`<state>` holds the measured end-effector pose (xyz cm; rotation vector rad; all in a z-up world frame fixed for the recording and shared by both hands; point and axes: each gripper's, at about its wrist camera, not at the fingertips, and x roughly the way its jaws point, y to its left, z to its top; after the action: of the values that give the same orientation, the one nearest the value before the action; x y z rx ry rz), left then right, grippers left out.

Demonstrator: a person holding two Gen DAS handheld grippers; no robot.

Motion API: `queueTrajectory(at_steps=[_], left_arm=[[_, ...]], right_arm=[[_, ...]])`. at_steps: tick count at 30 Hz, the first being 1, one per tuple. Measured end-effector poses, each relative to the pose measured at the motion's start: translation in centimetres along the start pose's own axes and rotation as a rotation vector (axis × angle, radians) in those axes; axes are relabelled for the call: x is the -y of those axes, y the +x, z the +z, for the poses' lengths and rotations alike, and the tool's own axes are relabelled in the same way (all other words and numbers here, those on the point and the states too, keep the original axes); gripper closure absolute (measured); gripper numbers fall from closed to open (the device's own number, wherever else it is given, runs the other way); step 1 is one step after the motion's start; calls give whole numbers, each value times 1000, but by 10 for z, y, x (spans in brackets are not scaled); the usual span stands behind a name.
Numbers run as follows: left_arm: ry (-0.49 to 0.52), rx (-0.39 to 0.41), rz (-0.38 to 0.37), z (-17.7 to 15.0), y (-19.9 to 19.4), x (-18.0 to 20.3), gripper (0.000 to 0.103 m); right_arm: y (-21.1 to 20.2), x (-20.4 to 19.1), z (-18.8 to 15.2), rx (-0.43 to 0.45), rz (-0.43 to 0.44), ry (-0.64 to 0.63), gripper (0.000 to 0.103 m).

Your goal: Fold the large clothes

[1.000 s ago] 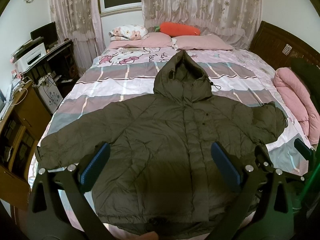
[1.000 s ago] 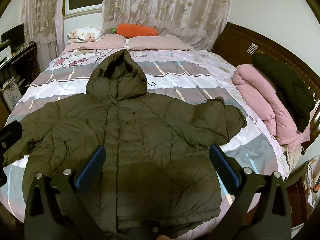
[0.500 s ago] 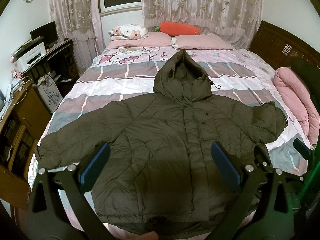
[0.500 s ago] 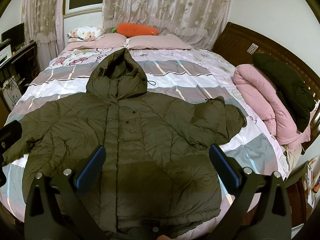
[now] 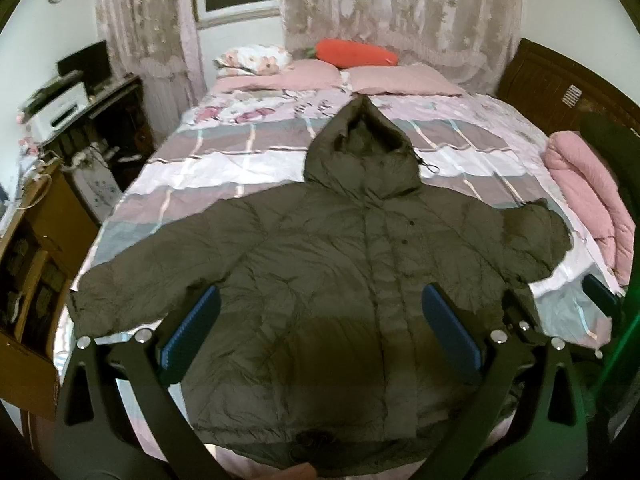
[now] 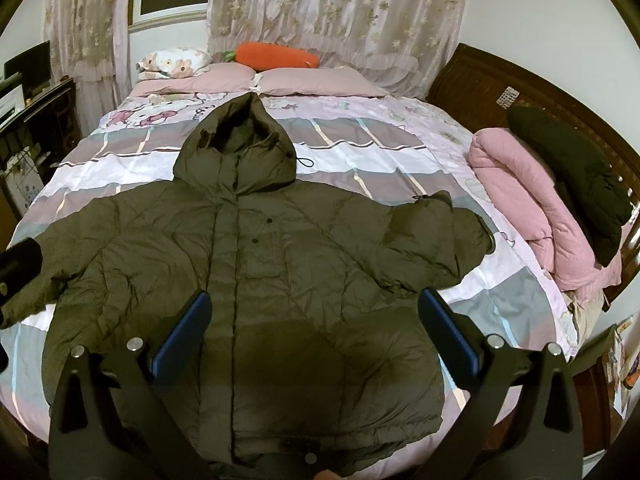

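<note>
One olive hooded puffer jacket lies spread flat on one bed, directly ahead of and beneath the two claws, with one hood and two sleeves. Two claws show: the left claw and the right claw, each with two blue-padded fingers held wide apart. At the far end of the bed beyond the claws are two pink pillows, one floral pillow and one orange carrot-shaped cushion. To the right of the right claw lie one rolled pink quilt and one dark garment on top of it.
</note>
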<state>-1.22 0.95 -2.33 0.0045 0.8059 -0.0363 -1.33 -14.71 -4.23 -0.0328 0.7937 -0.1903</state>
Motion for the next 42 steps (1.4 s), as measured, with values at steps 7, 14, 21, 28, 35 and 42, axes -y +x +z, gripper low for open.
queueTrajectory(at_steps=[7, 14, 21, 28, 35, 42], left_arm=[[-63, -143, -278, -4, 17, -12, 3], [-171, -301, -458, 29, 55, 0, 2], [-300, -515, -386, -2, 121, -14, 2], [-247, -528, -310, -15, 111, -16, 2], [-200, -549, -302, -9, 122, -16, 2], [-213, -499, -309, -1, 113, -23, 2]], right_arm=[[12, 107, 58, 179, 117, 251, 1], [182, 247, 53, -169, -115, 421, 1], [254, 365, -38, -381, -47, 945, 5], [274, 391, -60, -404, -38, 1081, 5], [301, 328, -55, -558, -102, 681, 34], [190, 374, -36, -213, -93, 875, 97]])
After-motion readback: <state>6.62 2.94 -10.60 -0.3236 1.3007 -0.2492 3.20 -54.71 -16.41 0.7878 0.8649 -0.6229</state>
